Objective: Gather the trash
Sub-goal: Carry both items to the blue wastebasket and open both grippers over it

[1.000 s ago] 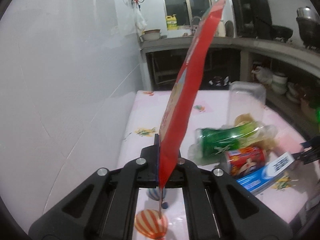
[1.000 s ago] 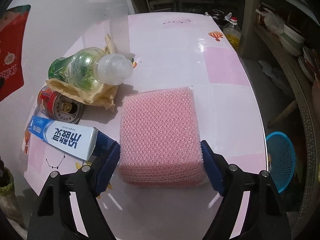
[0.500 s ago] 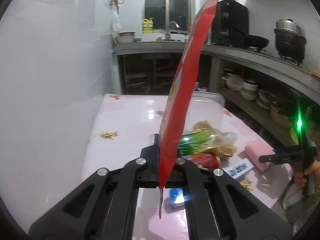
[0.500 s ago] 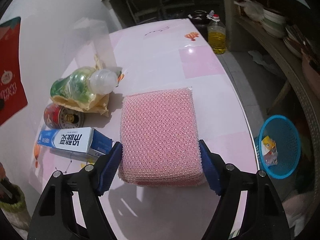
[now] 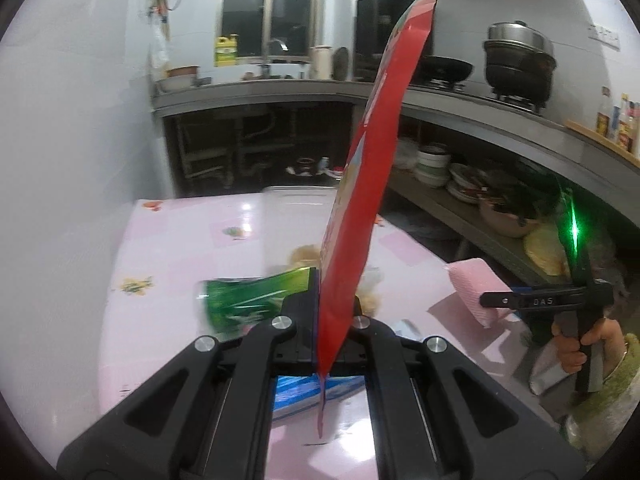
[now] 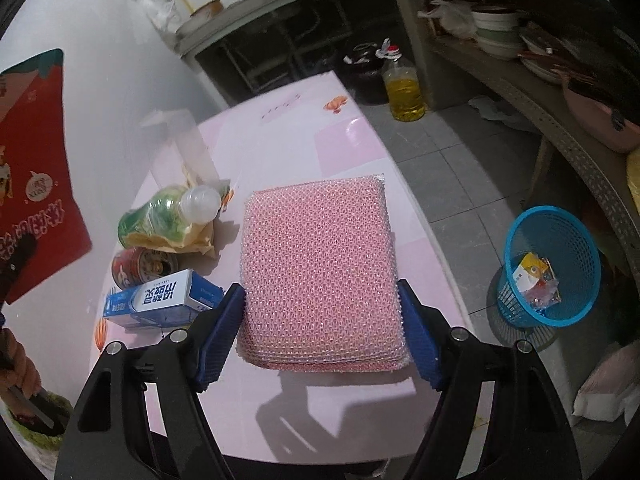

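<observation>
While the right gripper [image 6: 320, 336] is clamping a pink sponge [image 6: 320, 276] above the tabletop's [image 6: 344, 140] near edge, the left gripper [image 5: 334, 320] is pinching a red wrapper [image 5: 360, 216] upright; a blue basket [image 6: 560, 240] is standing on the floor.

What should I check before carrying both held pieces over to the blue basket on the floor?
1. Left gripper shut on the flat red snack bag: ok.
2. Right gripper clamping the pink mesh sponge on both sides: ok.
3. Sponge lifted off the pink table: ok.
4. Blue mesh basket open, with room: ok.
5. Floor path to the basket free: cannot tell.
6. Table cleared of trash: not ok; green plastic bottle remains.
</observation>
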Available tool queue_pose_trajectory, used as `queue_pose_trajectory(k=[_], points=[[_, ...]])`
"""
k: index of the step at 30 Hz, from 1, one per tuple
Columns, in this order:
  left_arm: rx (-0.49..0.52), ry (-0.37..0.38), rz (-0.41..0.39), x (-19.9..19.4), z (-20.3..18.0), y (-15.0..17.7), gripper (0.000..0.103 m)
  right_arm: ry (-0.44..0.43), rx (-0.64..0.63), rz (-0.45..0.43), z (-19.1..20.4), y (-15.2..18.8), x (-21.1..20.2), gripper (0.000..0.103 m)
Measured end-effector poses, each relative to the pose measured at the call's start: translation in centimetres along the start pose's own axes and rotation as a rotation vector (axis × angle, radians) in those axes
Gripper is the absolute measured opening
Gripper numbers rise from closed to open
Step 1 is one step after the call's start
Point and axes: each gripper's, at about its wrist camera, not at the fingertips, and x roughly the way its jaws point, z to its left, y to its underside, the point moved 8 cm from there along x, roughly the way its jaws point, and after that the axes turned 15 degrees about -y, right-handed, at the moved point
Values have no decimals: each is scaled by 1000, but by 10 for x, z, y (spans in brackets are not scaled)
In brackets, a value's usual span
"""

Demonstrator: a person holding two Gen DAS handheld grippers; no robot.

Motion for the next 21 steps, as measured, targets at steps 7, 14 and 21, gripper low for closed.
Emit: queue_pose_trajectory(k=[7, 14, 21], points=[[24, 168, 51, 8, -59, -4, 0, -6, 72, -87, -25, 5, -44, 73], [40, 339, 113, 23, -131, -11, 0, 36, 184, -210, -70, 22, -98, 73], [78, 501, 255, 59, -225, -13, 0, 149, 394, -341, -157, 62, -162, 73]])
